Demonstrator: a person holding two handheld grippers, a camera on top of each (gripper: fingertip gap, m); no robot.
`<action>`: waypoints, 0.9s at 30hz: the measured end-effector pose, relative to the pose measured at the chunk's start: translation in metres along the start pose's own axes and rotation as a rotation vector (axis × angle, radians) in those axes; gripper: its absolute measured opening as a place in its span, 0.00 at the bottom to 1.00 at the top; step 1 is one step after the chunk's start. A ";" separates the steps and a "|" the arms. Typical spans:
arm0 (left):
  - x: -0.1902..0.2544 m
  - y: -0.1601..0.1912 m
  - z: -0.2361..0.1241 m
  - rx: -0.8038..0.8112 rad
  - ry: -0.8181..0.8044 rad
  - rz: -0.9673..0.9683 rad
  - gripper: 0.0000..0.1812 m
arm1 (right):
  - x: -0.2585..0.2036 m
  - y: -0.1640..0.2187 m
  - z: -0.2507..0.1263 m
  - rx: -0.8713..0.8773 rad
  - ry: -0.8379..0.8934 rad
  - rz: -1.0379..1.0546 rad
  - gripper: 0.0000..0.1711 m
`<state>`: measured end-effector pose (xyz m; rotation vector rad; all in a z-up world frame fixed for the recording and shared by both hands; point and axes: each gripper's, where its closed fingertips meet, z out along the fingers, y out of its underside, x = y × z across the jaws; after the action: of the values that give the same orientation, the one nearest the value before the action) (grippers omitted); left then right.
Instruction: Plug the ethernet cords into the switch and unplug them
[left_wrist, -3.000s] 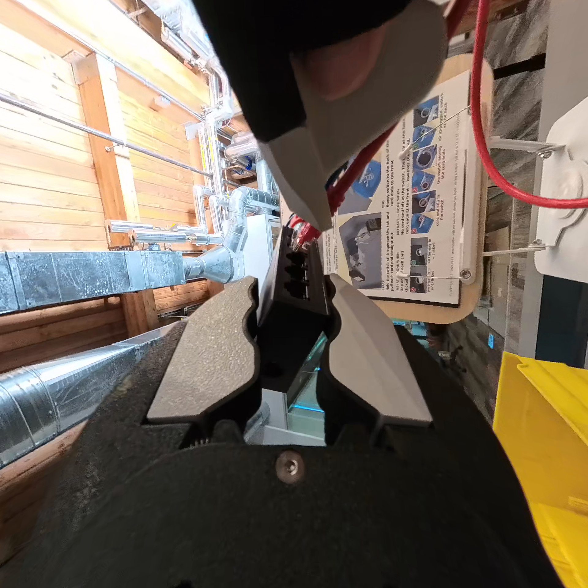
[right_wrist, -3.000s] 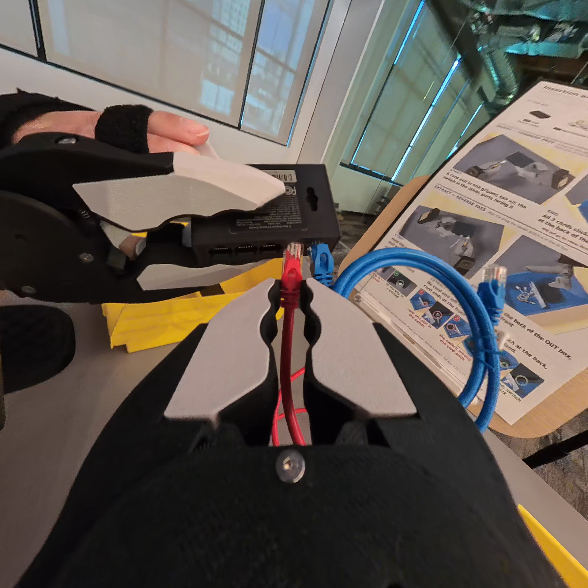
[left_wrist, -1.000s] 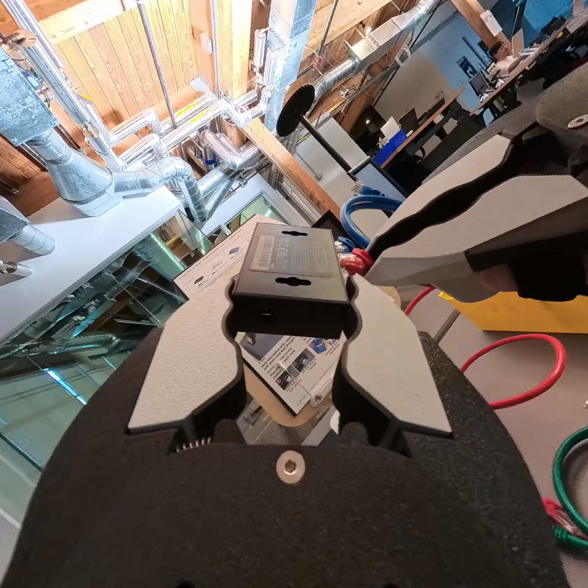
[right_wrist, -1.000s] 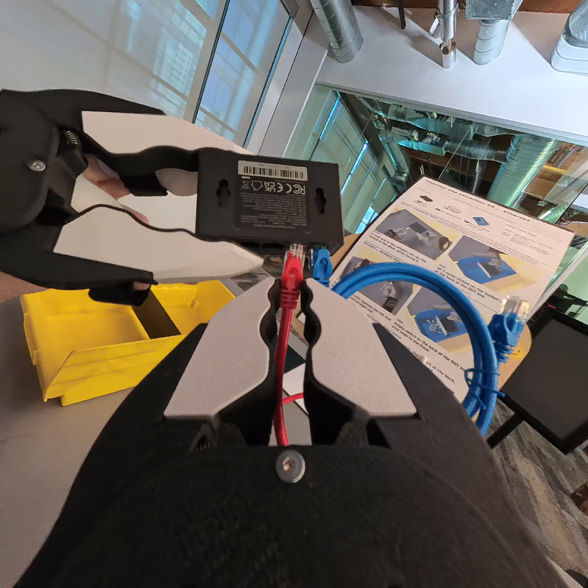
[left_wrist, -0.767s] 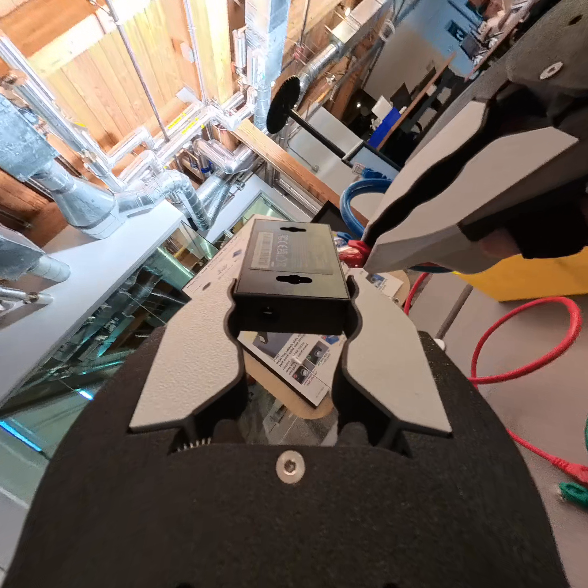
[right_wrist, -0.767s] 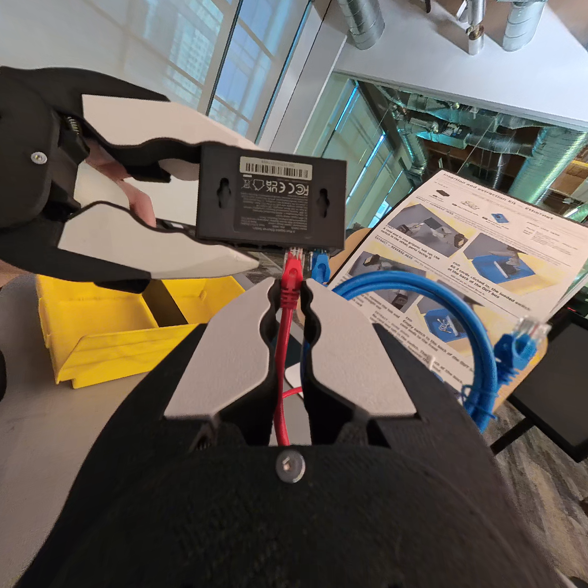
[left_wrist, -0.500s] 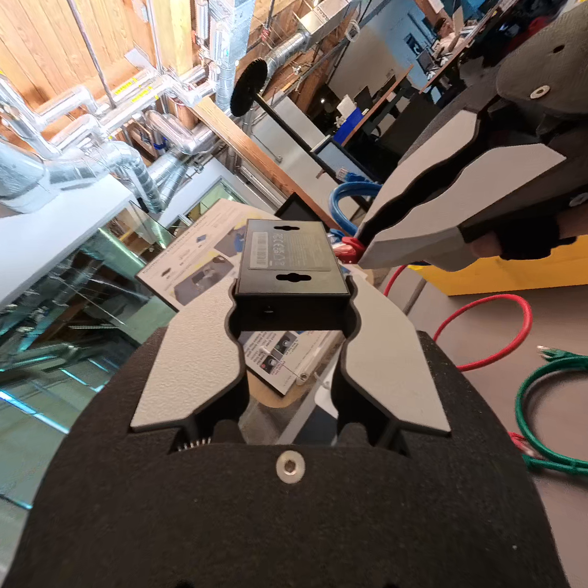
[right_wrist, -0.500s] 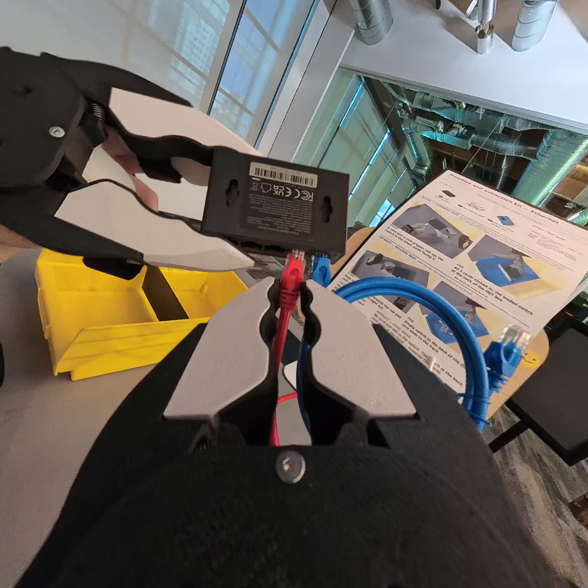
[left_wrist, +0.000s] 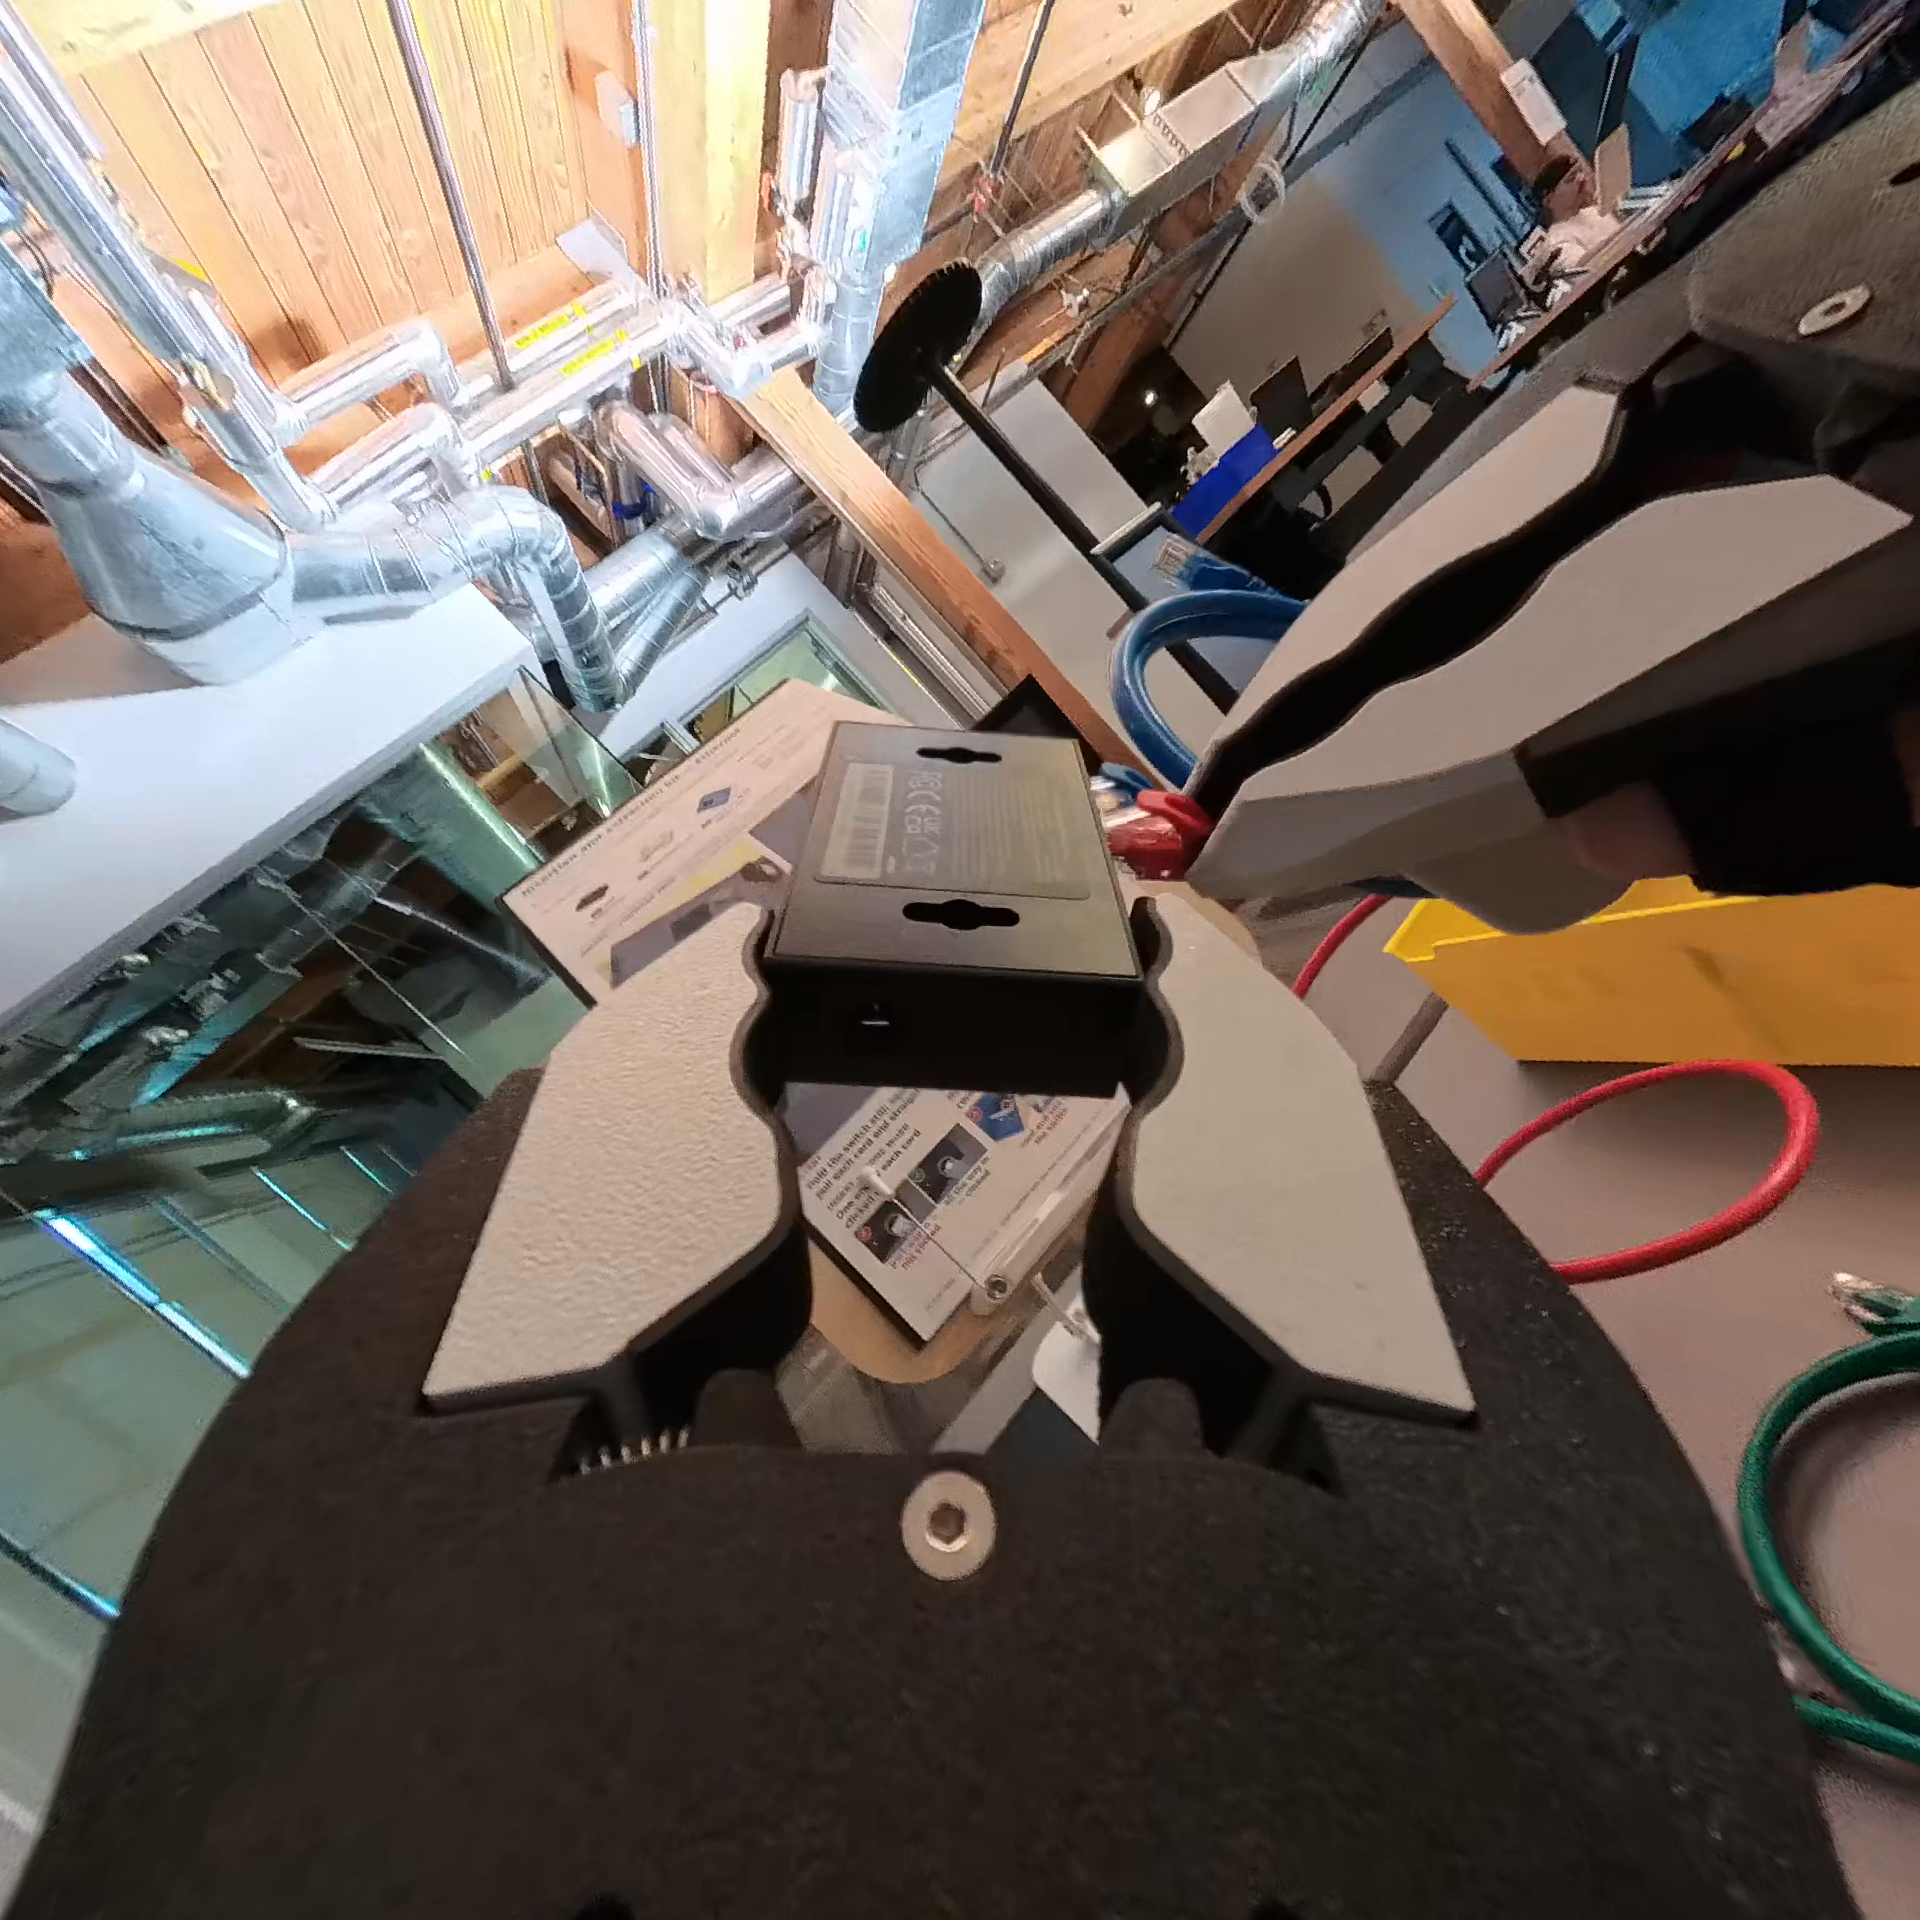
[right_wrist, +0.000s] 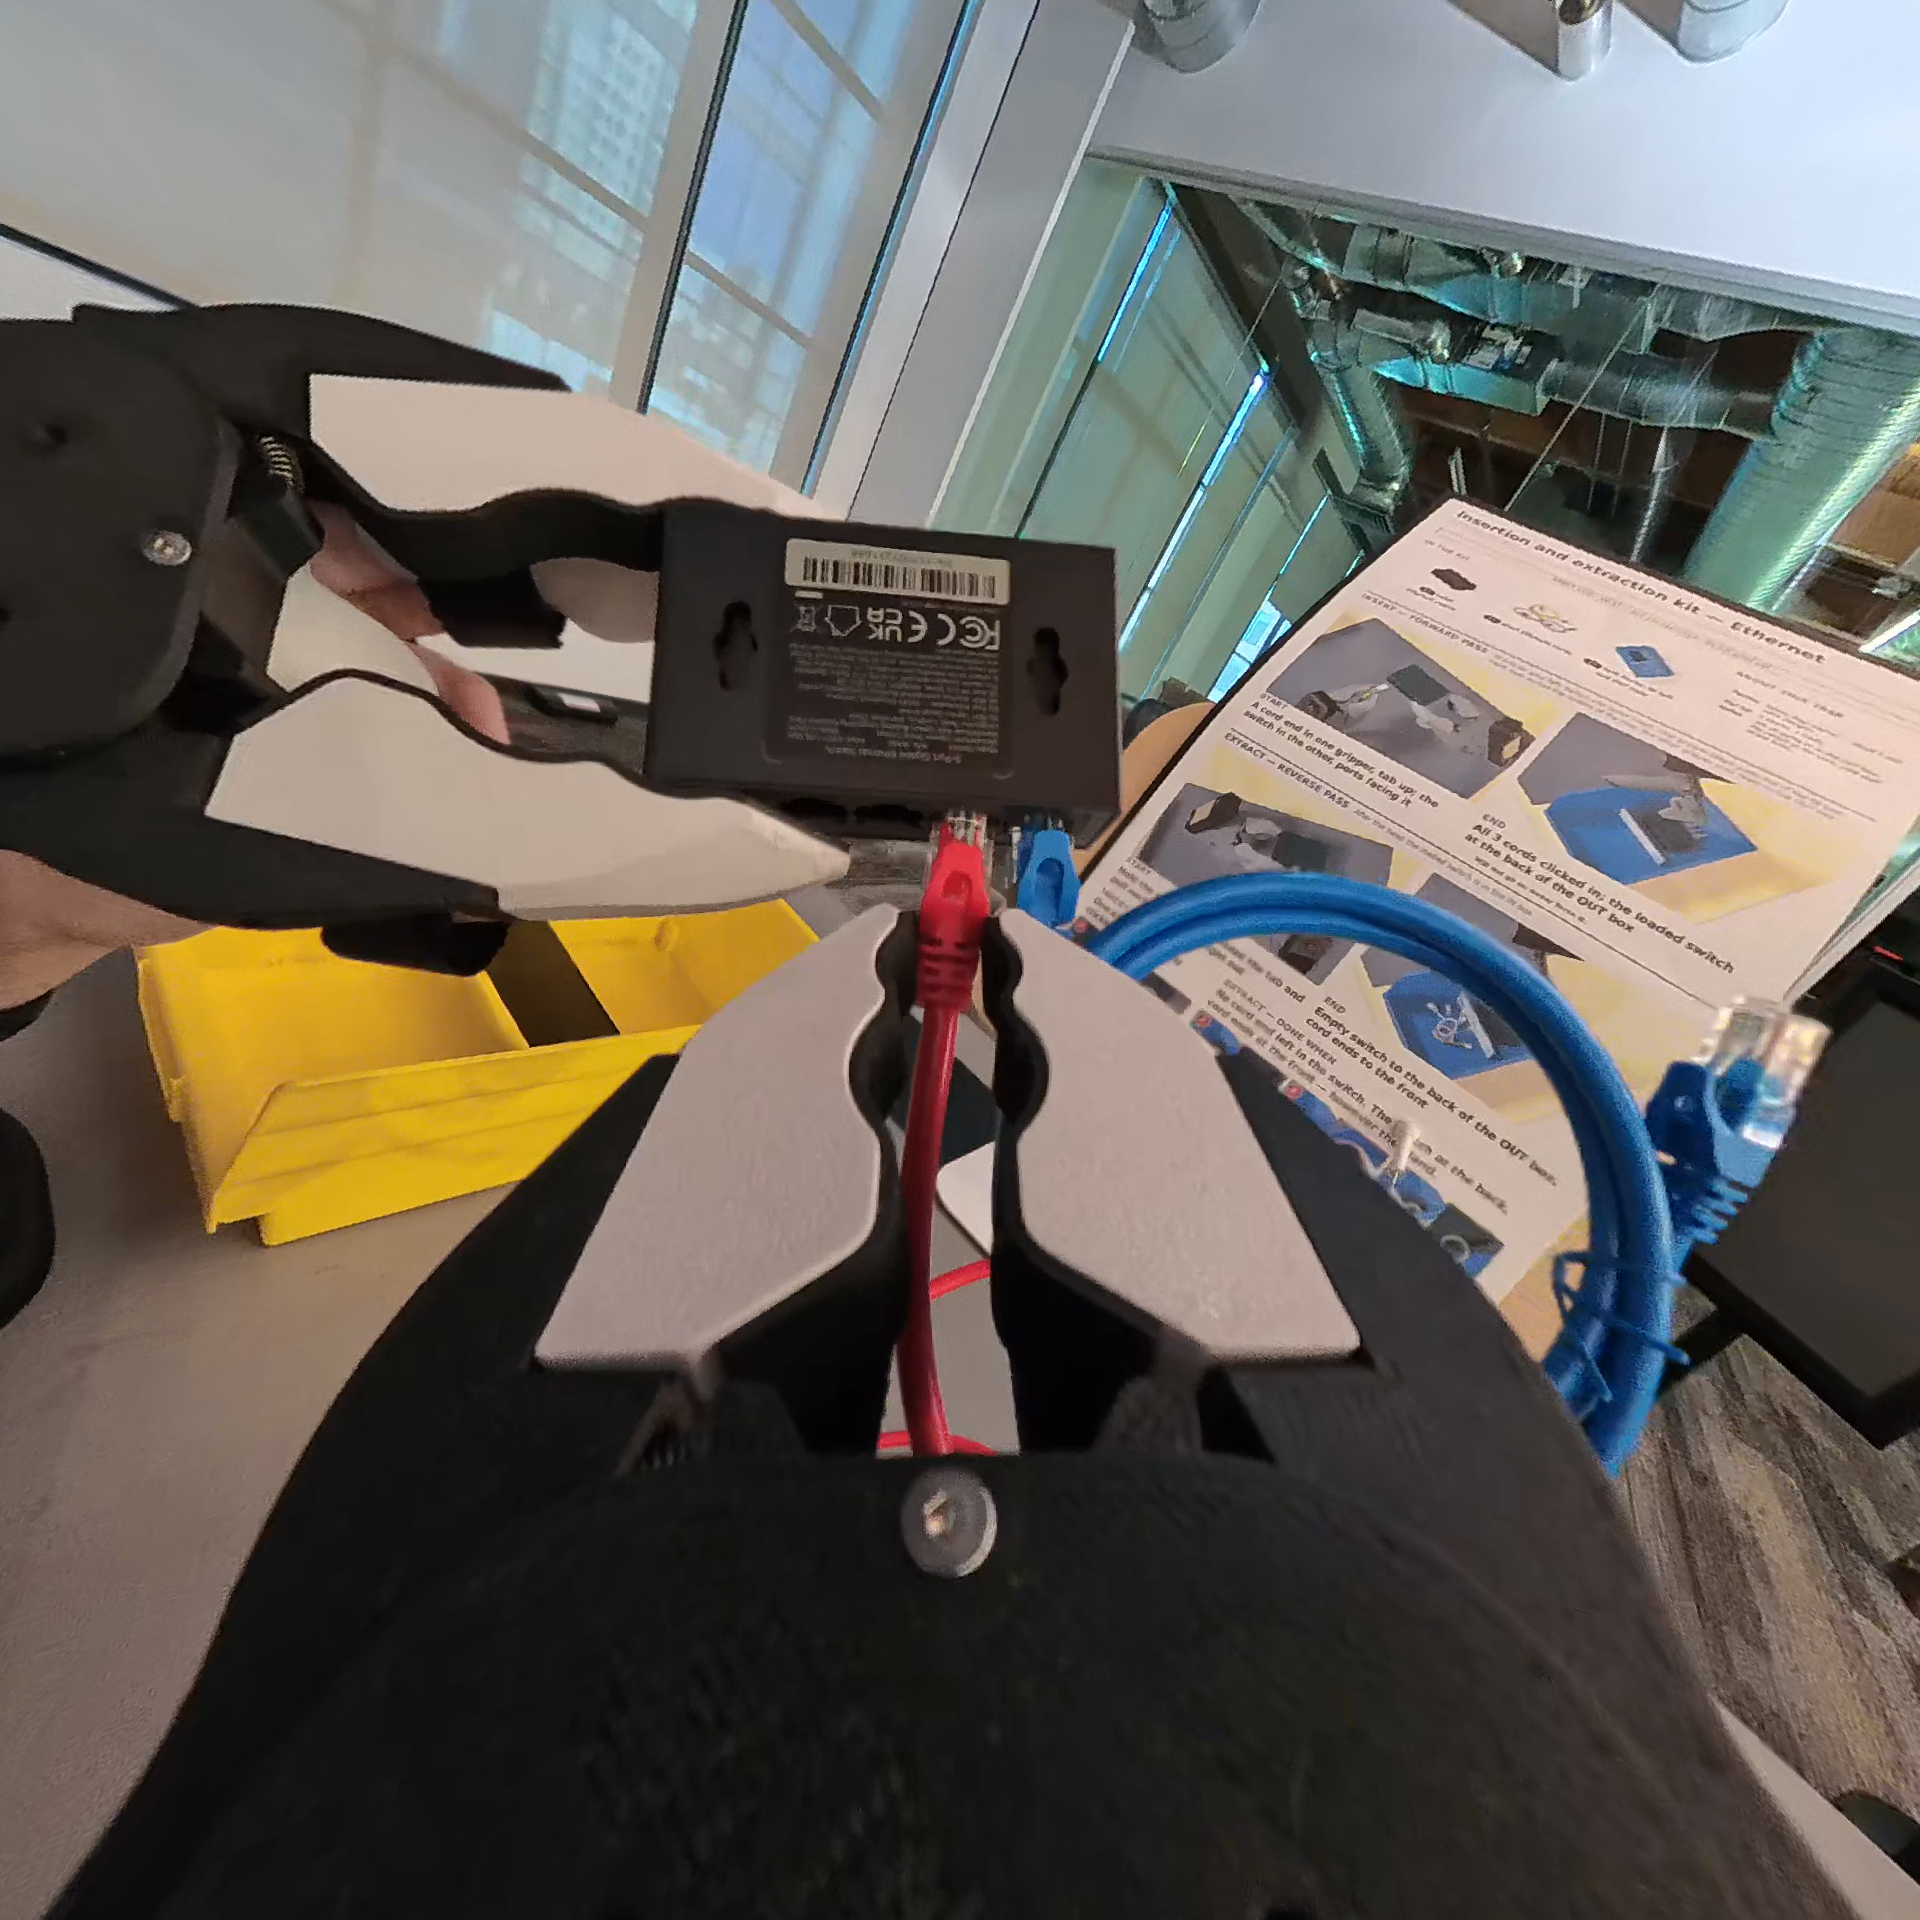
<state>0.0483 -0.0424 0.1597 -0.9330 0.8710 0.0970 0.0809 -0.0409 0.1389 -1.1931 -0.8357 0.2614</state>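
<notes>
Switch (left_wrist: 956, 914): a flat black box held off the table with its underside facing both cameras, showing a pale barcode sticker, a block of fine print and two keyhole mounting slots; a small round socket sits in the short end nearest the left wrist camera. The left gripper (left_wrist: 951, 971) is clenched on that end, one finger against each long side. In the right wrist view the port edge of the switch (right_wrist: 883, 665) points down toward the right gripper (right_wrist: 943, 940), which grasps the red ethernet cord (right_wrist: 935, 1143) just behind its plug, the cord running back between the fingers. The red plug's clear tip sits at a port opening, but whether it is fully seated cannot be told. Beside it a blue ethernet cord (right_wrist: 1403, 956) has one plug at the next port, its loop hanging to the right and its free clear-tipped plug dangling. The ports themselves are mostly hidden under the switch's edge. A yellow bin (right_wrist: 416, 1070) stands on the grey table (right_wrist: 156, 1455) behind, partly covered by the left gripper (right_wrist: 416, 727). A printed instruction sheet (right_wrist: 1558, 779) leans at right. In the left wrist view a green ethernet cord (left_wrist: 1808, 1558) is cut off by the frame edge.
</notes>
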 end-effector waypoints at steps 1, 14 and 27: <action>0.000 0.000 0.000 -0.001 0.003 -0.026 0.35 | 0.000 0.001 0.000 -0.004 -0.004 0.003 0.07; -0.002 -0.008 -0.001 0.032 -0.011 -0.078 0.35 | 0.002 -0.009 -0.005 0.028 0.028 -0.023 0.07; -0.010 -0.015 -0.008 0.081 -0.064 0.101 0.35 | -0.005 -0.018 -0.007 0.030 0.035 -0.027 0.07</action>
<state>0.0432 -0.0544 0.1744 -0.8061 0.8562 0.1767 0.0782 -0.0559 0.1519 -1.1549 -0.8147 0.2294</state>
